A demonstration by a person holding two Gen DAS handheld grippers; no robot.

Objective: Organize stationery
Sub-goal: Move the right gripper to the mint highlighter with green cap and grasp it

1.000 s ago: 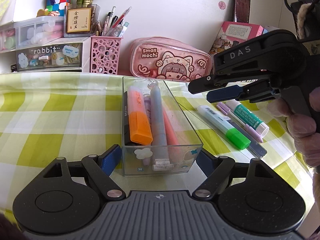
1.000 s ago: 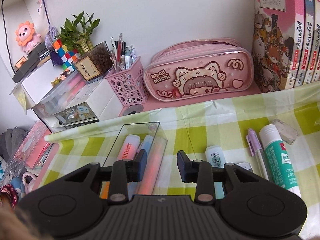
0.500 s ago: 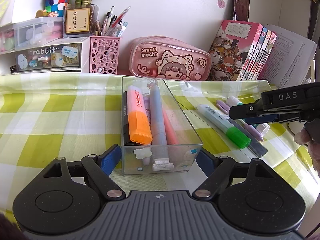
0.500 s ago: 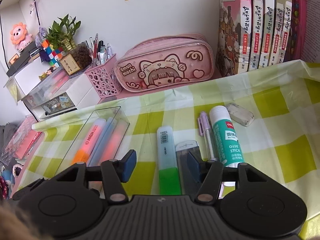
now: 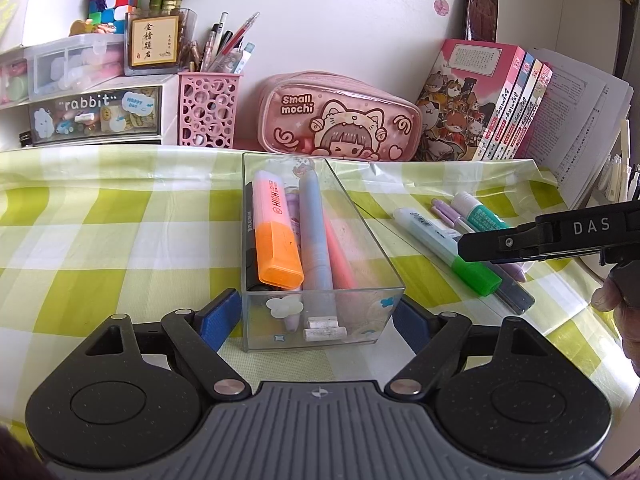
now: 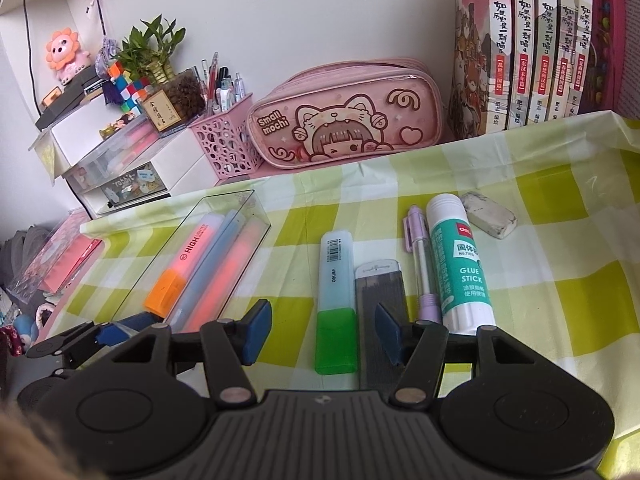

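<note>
A clear box point(image 5: 320, 320) with an orange highlighter point(image 5: 276, 240), a blue pen and a pink pen stands on the checked cloth. My left gripper point(image 5: 316, 320) straddles its near end, both pads still against the walls while the jaws are opening. To the right lie a green-capped highlighter point(image 6: 335, 304), a grey lead case point(image 6: 380, 292), a purple pen point(image 6: 420, 264), a glue stick point(image 6: 460, 268) and an eraser point(image 6: 488, 216). My right gripper point(image 6: 322, 332) hovers open over the green cap and the lead case, its pads clear of both. It shows as a black finger point(image 5: 500, 244) in the left wrist view.
Along the back wall stand a pink pencil case point(image 5: 340, 116), a pink pen holder point(image 5: 208, 108), drawer units point(image 5: 96, 112) and a row of books point(image 6: 528, 48). A person's hand point(image 5: 616, 304) holds the right gripper at the table's right edge.
My right gripper swung right and down, from beside the box to over the loose highlighter and lead case. The left gripper and the box kept still.
</note>
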